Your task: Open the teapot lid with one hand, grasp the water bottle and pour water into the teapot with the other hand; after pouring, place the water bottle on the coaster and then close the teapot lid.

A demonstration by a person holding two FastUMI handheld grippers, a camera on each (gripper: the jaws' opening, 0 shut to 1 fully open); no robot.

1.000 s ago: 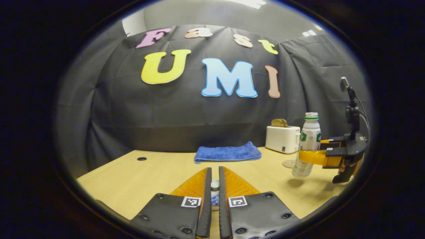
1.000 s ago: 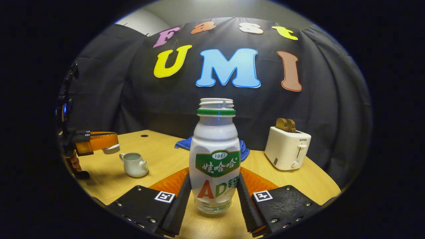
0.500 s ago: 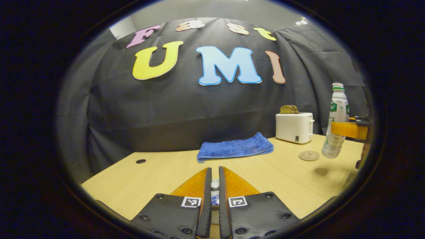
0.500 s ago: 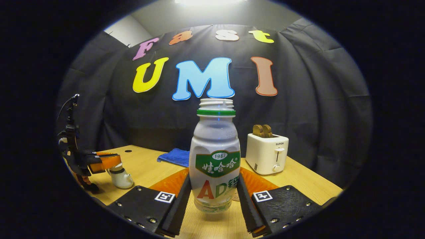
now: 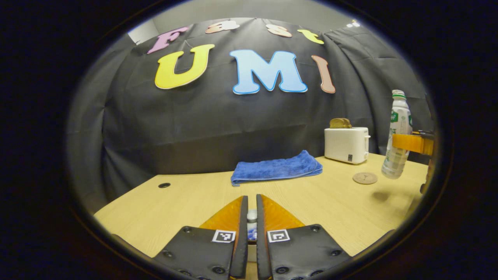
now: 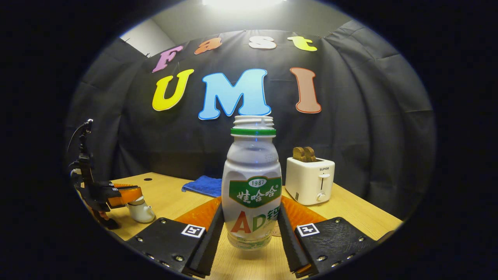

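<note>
A: Item, bottle (image 6: 252, 186): being held upright, clamped by the right gripper (image 6: 251, 233), above the table (image 5: 186, 202).

B: Coaster (image 5: 365, 178): lying at the bottle's seven o'clock. Left gripper (image 5: 249, 221): being kept clenched on the lid (image 5: 252, 227).

The white plastic water bottle (image 6: 251, 186) carries a green neck ring and a green band on its label, with red and green lettering beneath. The light wood-grain tabletop (image 5: 194, 202) holds a folded blue towel (image 5: 277, 168), a cream-white toaster (image 5: 346, 144), a tan round coaster (image 5: 365, 178) and a white ceramic teapot (image 6: 140, 210).
</note>
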